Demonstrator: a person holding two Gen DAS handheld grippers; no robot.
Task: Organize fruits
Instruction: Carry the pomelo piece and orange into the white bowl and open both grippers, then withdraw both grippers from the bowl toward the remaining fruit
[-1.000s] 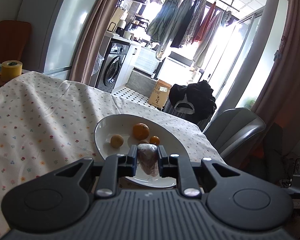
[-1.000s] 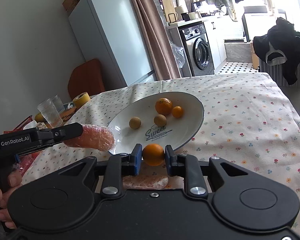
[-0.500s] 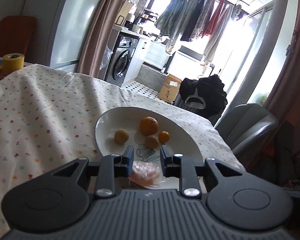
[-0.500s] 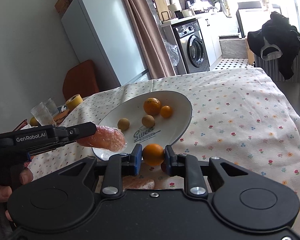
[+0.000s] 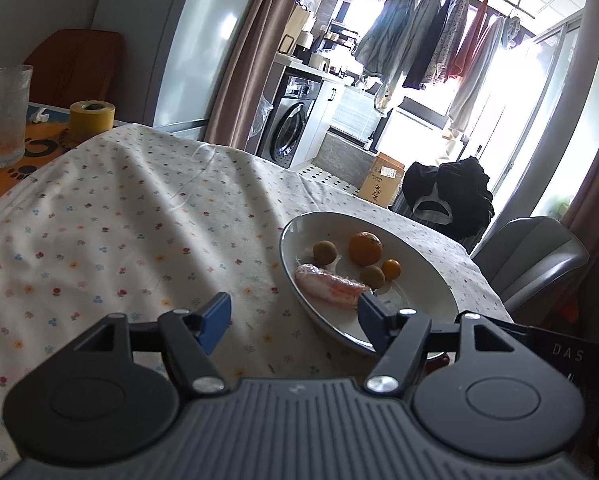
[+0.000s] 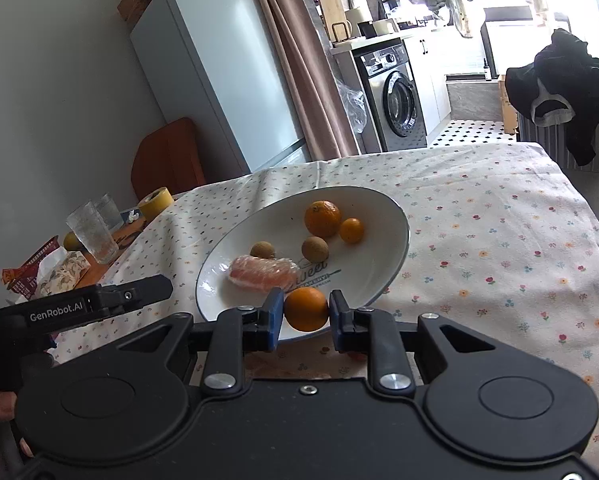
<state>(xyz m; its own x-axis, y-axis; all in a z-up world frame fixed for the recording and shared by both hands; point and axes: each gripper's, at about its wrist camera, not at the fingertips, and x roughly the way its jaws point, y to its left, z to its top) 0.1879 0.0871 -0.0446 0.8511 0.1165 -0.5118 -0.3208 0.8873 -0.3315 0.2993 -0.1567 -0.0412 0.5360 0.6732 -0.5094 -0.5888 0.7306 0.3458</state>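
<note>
A white plate (image 6: 395, 236) on the flowered tablecloth holds a big orange (image 6: 322, 218), a small orange (image 6: 352, 230), two brown round fruits (image 6: 314, 249) and a plastic-wrapped pink fruit piece (image 6: 261, 273). The plate shows in the left wrist view (image 5: 427, 268) with the wrapped piece (image 5: 331, 289) lying in it. My left gripper (image 5: 293, 318) is open and empty, at the plate's near left edge. My right gripper (image 6: 304, 314) is shut on an orange (image 6: 306, 308) at the plate's near rim.
Two drinking glasses (image 6: 93, 230), a yellow tape roll (image 6: 155, 202) and snack packets (image 6: 35, 276) stand at the table's left end. A grey chair (image 5: 535, 256) is beyond the table's far right. Something reddish lies on the cloth under my right gripper.
My left gripper let go of the wrapped piece, which now lies in the plate, opened wide and drew back to the left. My right gripper keeps its orange by the plate.
</note>
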